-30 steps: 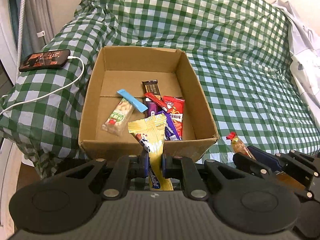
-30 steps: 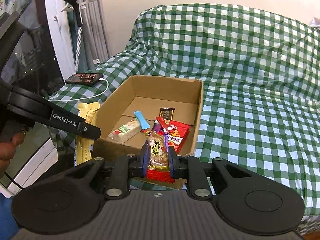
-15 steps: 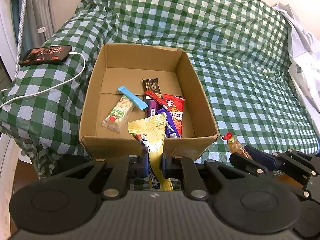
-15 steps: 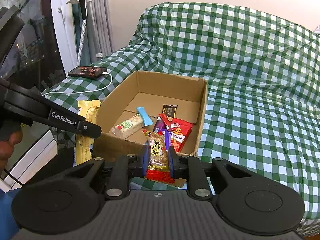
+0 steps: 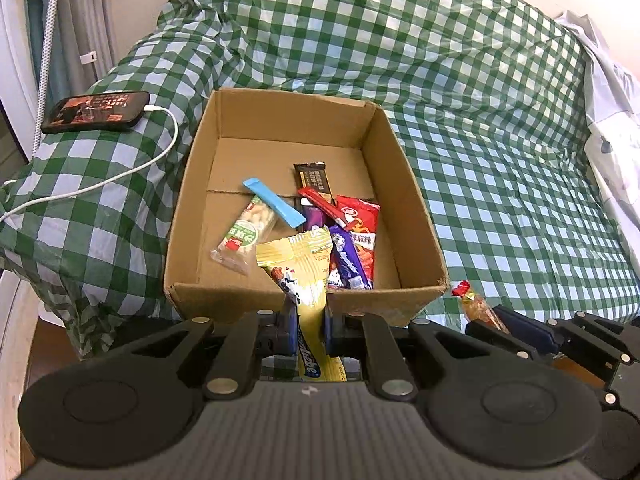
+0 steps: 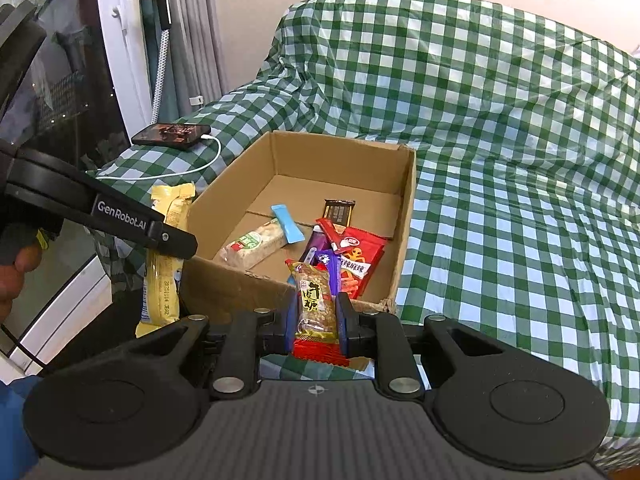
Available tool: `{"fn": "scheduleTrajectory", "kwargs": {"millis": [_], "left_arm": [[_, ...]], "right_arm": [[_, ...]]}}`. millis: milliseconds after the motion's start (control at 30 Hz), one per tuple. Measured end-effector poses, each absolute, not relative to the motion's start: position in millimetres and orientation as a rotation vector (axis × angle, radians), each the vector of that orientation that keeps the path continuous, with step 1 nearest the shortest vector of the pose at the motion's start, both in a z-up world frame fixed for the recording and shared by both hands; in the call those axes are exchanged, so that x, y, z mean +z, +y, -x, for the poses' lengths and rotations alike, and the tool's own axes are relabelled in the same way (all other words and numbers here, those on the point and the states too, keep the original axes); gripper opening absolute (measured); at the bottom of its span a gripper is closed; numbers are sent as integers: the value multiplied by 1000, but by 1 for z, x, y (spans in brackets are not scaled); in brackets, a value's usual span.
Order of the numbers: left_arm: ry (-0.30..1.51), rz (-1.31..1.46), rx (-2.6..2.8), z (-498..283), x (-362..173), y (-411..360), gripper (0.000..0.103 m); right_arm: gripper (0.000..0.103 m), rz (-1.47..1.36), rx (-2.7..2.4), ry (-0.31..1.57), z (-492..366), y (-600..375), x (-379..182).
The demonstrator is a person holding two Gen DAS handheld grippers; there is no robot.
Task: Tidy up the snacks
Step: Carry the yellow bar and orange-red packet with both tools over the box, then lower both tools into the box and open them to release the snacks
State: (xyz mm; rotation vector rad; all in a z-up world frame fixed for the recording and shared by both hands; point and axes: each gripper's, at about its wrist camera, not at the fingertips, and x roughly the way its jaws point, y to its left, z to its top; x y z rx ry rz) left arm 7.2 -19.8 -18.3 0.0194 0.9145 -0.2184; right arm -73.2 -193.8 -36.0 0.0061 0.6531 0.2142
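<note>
- Left tongs: pinching a yellow wrapper, held at the near wall of the box.
- Right tongs: pinching a brown candy bar, just before the box's near edge.
- Box: open, on the checked bed, holding several snacks.
- Phone: left of the box, cable attached.

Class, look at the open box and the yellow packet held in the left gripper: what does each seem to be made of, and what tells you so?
Box: brown corrugated cardboard, matt; creased flap lines and a frayed corner show it.
Yellow packet: probably thin plastic or foil film, glossy; it crinkles, catches the light and has a crimped end.
</note>
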Motion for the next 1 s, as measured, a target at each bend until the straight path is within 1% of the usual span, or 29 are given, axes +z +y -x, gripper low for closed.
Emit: {"fn": "scheduleTrajectory", "kwargs": {"millis": [300, 567, 1000], "left_arm": [[871, -14, -202, -33, -5, -13, 13], [858, -9, -208, -72, 2, -16, 13], [873, -18, -196, -149, -14, -27, 13]], "right_arm": [[21, -8, 204, 633, 52, -196, -29], [21, -7, 201, 615, 14, -195, -22], [21, -27, 196, 638, -59, -197, -33]]}}
